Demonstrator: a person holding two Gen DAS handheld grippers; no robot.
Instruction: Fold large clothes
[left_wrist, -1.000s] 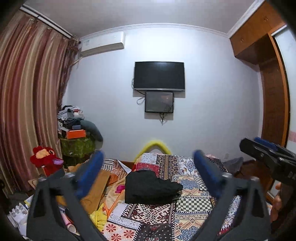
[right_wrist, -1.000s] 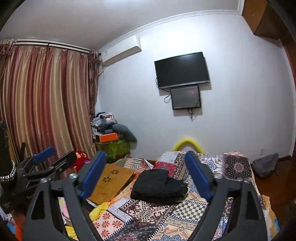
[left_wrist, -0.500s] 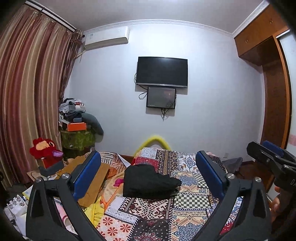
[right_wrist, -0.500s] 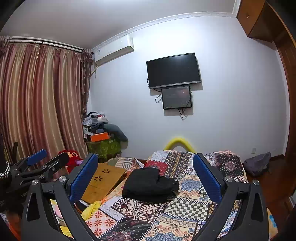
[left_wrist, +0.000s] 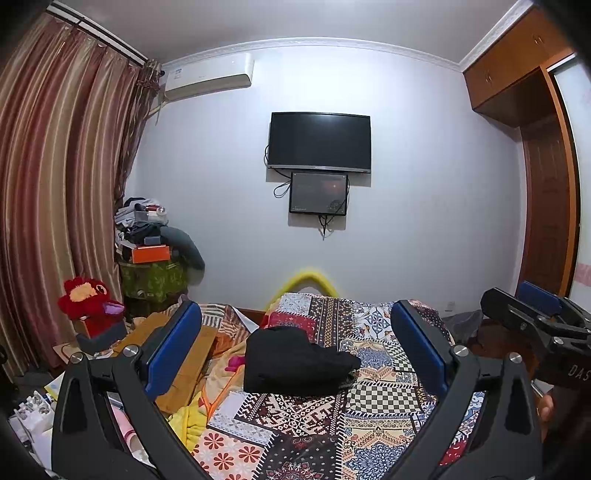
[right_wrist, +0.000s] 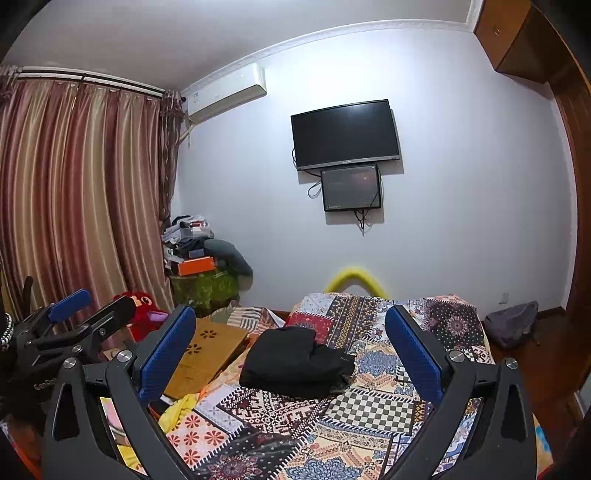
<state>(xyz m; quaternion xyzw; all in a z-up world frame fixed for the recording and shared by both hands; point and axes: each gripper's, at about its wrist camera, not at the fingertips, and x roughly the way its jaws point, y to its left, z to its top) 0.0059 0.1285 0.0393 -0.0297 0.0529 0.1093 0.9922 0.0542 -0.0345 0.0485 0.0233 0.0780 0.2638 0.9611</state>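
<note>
Black garment (left_wrist: 295, 360): soft, matte, folded into a lumpy rectangular bundle with rounded edges and a loose flap at the right end. Lay flat on the patchwork bedspread (left_wrist: 369, 413), mid-bed, resting on the cloth and free of both tools.

Left gripper (left_wrist: 295, 354): jaws spread wide, nothing between them. Rigid black frame with bolt heads, blue textured pads (left_wrist: 173, 343). Seen between the two pads in the left wrist view, but farther off on the bed, not touched.

Right gripper (right_wrist: 291, 354): jaws spread wide, nothing gripped. Same black frame, blue knurled pads (right_wrist: 166, 354). Again framed between the pads and beyond their tips, untouched.

Bedspread: printed cotton-like cloth in mixed squares, checks, florals and medallions, covering the bed from near edge to far. Wooden board (right_wrist: 207, 350) with flower cut-outs lay left of the garment. Yellow cloth (right_wrist: 177, 406) bunched at the near left. Yellow curved tube (right_wrist: 354, 278) at the far end of the bed.

Room: pale wall with dark television (left_wrist: 319, 142) and smaller screen (left_wrist: 318, 192) below it, air conditioner (left_wrist: 208, 75) upper left, striped curtains (left_wrist: 55, 184) on the left, wooden wardrobe (left_wrist: 532, 110) on the right, red plush toy (left_wrist: 88, 299) beside a cluttered stand.
</note>
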